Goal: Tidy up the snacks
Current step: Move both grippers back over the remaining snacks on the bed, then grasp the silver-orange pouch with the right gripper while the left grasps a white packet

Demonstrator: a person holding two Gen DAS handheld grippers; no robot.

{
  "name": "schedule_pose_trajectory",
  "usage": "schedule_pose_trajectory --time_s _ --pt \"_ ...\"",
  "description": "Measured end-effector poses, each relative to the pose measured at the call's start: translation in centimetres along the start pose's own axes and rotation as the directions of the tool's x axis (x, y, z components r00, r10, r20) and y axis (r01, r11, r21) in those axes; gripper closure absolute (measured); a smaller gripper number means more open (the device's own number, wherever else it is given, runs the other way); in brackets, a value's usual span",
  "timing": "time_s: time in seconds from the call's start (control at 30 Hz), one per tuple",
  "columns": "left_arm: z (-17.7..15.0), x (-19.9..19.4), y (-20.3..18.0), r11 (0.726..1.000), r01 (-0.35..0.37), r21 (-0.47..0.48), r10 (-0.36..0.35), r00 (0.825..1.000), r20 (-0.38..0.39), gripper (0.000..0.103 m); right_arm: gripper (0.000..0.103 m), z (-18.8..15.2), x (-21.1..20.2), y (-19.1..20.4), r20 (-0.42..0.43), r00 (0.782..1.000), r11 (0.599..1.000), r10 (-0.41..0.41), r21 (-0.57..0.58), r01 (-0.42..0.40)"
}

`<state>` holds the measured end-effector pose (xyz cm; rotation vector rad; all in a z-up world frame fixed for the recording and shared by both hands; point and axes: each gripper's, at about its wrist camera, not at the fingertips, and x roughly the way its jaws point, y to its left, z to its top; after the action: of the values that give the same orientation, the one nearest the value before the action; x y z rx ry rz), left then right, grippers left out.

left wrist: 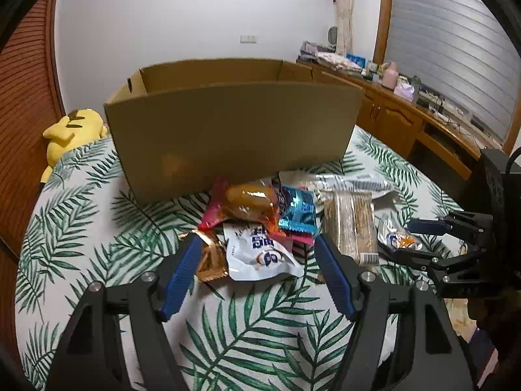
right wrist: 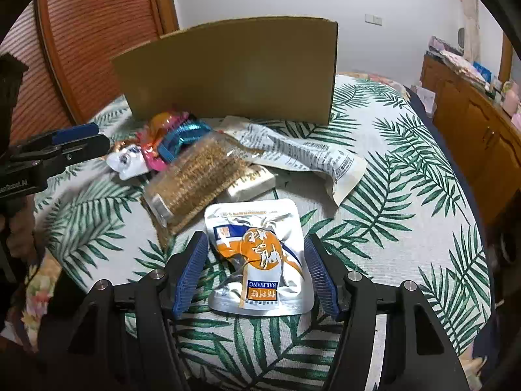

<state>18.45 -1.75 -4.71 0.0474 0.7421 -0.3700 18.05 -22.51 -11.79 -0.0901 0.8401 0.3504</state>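
Observation:
An open cardboard box (left wrist: 228, 130) stands on the leaf-print cloth; it also shows in the right wrist view (right wrist: 234, 68). In front of it lies a pile of snacks. My left gripper (left wrist: 257, 244) is open, its fingers astride a white pouch (left wrist: 257, 254), with a gold wrapper (left wrist: 211, 260), an orange snack (left wrist: 247, 202) and a blue foil pack (left wrist: 298, 215) close by. My right gripper (right wrist: 255, 244) is open around a silver and orange pouch (right wrist: 260, 254) lying flat. It also shows in the left wrist view (left wrist: 403, 238), open around that pouch (left wrist: 400, 239).
A clear pack of brown crackers (right wrist: 198, 179) lies between the piles, with a long white printed bag (right wrist: 302, 156) behind it. A yellow plush toy (left wrist: 71, 133) sits at the far left. A wooden cabinet (left wrist: 407, 114) with clutter runs along the right.

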Motion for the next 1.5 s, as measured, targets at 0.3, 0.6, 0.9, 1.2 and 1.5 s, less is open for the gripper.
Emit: schedule_pose_trajectory --time_s 0.3,0.6,0.9,1.2,1.5 --pt "0.3 1.7 -0.7 0.998 0.008 0.056 -0.005 0.998 -0.068 0.045 0.038 -0.8 0.4 0.6 0.019 0.999 0.998 -0.044 -0.034 0.045" --pt "1.0 3.2 -1.5 0.991 0.001 0.137 0.017 0.992 -0.128 0.061 0.038 -0.9 0.4 0.6 0.042 0.998 0.999 -0.045 -0.025 0.046" --pt "1.4 5.1 -1.5 0.983 -0.01 0.184 0.049 0.976 -0.21 0.059 0.038 -1.1 0.4 0.6 0.051 0.998 0.999 -0.045 -0.022 0.046" --pt "1.0 6.0 -1.6 0.972 -0.065 0.225 0.112 0.973 -0.202 0.044 0.038 -1.1 0.4 0.7 0.054 0.998 0.999 -0.046 -0.022 0.047" --pt "1.0 6.0 -0.5 0.979 -0.052 0.196 0.092 0.976 -0.199 0.045 0.038 -1.1 0.3 0.7 0.053 0.998 0.999 -0.046 -0.022 0.047"
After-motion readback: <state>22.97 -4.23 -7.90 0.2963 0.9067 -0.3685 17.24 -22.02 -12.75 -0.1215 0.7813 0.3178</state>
